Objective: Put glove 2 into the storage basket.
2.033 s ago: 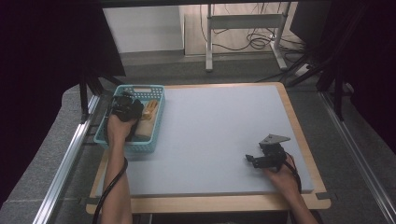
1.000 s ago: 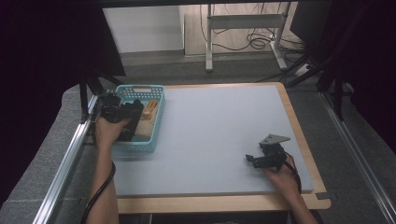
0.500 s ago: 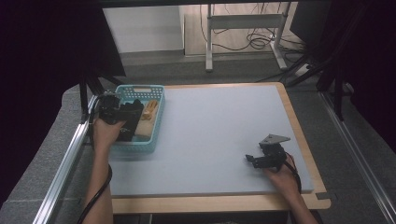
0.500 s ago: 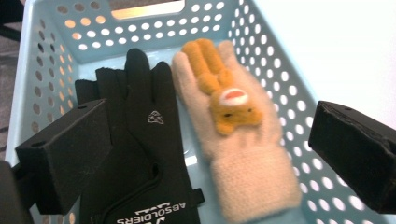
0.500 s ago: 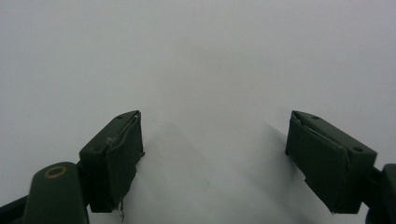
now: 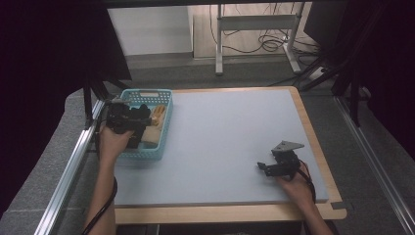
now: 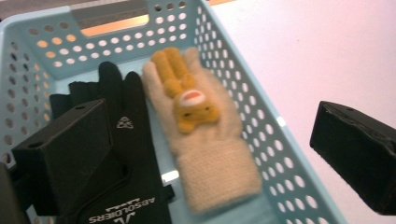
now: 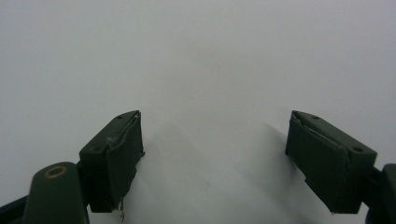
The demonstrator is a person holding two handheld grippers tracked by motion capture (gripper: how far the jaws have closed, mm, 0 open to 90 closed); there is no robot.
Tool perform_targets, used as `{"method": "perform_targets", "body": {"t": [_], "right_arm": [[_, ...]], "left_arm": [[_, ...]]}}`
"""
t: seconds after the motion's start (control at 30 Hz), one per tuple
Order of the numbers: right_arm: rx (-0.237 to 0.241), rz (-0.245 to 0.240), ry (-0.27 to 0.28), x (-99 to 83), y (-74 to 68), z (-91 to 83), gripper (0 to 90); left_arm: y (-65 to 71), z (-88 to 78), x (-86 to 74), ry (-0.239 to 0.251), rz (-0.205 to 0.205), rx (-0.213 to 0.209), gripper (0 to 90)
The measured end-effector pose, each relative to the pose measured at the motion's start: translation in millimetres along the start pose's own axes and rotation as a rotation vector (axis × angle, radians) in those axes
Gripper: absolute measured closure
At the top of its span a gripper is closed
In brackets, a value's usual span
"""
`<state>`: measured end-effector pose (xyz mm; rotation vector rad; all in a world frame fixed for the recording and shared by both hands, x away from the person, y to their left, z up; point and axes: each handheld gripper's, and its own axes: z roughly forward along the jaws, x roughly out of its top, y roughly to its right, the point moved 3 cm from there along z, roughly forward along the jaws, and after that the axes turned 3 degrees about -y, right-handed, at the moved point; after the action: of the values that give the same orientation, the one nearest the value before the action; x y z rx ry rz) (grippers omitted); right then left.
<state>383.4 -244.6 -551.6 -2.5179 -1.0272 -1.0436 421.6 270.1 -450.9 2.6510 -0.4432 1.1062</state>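
The left tool (image 7: 210,154) is held over the blue basket (image 6: 164,128) with its jaws apart and nothing between them. Inside the basket a black glove (image 7: 128,154) is laid beside a beige knitted glove (image 7: 205,140). Well apart from the basket, the right tool (image 8: 212,161) is rested on the worktop (image 6: 225,132), jaws spread

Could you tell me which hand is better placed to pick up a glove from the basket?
Left. The left gripper hangs open right over the basket, above the black glove and cream glove. The right gripper rests far off on the table.

Right tongs (image 8: 212,163) agape — bare table (image 8: 210,56).
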Motion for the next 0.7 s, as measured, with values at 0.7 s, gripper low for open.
{"method": "perform_targets", "body": {"t": [0.7], "right_arm": [[0.000, 0.001, -0.001, 0.1, -0.1, 0.0, 18.7]], "left_arm": [[47.6, -4.7, -5.7, 0.033, 0.113, -0.063, 0.0]]}}
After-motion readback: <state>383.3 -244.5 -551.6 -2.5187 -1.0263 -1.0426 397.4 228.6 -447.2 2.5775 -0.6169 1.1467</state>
